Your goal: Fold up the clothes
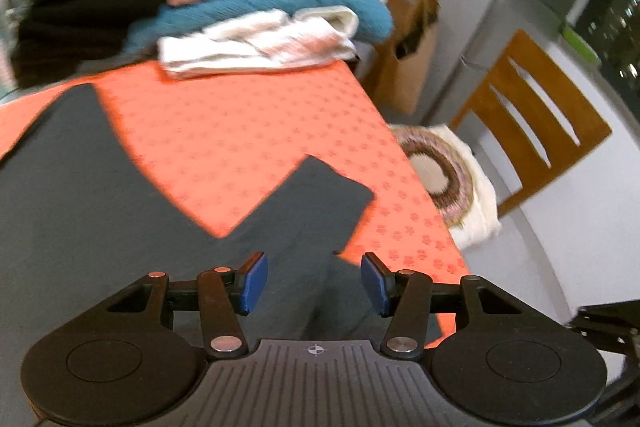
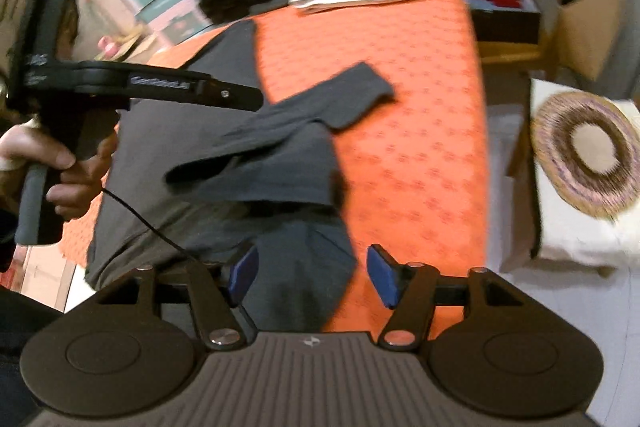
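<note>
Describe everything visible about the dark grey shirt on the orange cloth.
The dark grey shirt is a plain, soft-looking knit, spread over the orange patterned tablecloth. One short sleeve points out across the cloth, and the fabric beside it is bunched and folded over on itself. Both sets of tongs, left and right, stand open above it, gripping nothing. The folded stack behind lies apart from it.

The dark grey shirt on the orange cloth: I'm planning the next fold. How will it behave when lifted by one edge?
Probably floppy: the dark grey shirt already drapes and creases over itself. Likely light, since the fabric looks thin. It may drag rather than slide on the orange cloth.
</note>
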{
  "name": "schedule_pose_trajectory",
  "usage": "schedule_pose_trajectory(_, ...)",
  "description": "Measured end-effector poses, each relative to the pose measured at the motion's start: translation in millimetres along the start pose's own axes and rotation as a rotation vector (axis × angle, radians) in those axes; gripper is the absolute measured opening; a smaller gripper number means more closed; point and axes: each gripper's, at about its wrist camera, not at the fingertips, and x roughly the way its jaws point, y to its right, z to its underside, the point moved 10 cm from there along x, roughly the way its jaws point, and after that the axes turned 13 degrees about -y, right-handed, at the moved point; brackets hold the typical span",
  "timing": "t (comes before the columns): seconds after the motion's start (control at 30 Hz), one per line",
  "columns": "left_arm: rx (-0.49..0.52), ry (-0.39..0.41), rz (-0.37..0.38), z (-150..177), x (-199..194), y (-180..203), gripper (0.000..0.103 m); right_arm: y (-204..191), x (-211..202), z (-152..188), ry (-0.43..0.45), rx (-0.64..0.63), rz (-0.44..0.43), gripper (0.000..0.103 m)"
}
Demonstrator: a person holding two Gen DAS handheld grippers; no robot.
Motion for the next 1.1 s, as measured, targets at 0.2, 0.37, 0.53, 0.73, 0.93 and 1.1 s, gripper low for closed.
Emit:
schedule_pose_trajectory(0.2, 0.081, -0.065, -0.017, -26.0, 40.8, 25.4, 0.055, 40.2, -8.3, 21.7, 0.02, 0.117, 0.062, 0.071)
schedule_pose_trajectory(0.37, 0.131, -0.091, -0.038, -48.8, 71.1, 38.5, 0.054, 64.2, -13.9, 37.6, 0.043, 0.206, 0.085, 0.071)
schedule_pose_trajectory(0.53, 0.168, -0.113, -0.032, -60.5, 93.0, 50.0, 0.053, 78.5, -16.8, 49.1, 0.06, 0.273, 0.107, 0.071)
schedule_pose_trajectory(0.73, 0.219, -0.131, -0.073, -59.3, 110.7, 59.4, 0.043, 85.1, -16.5, 54.9, 0.06, 0.304, 0.12, 0.071)
schedule_pose_trajectory(0.93, 0.227, -0.109, -0.082, -54.1, 112.1, 48.4, 0.004, 84.3, -18.6, 52.9, 0.057, 0.293, 0.126, 0.071)
schedule_pose_trajectory(1.1, 0.121, -0.024, -0.057, -56.8, 77.7, 26.2, 0.004, 82.9, -17.2, 45.1, 0.047, 0.26, 0.121, 0.071)
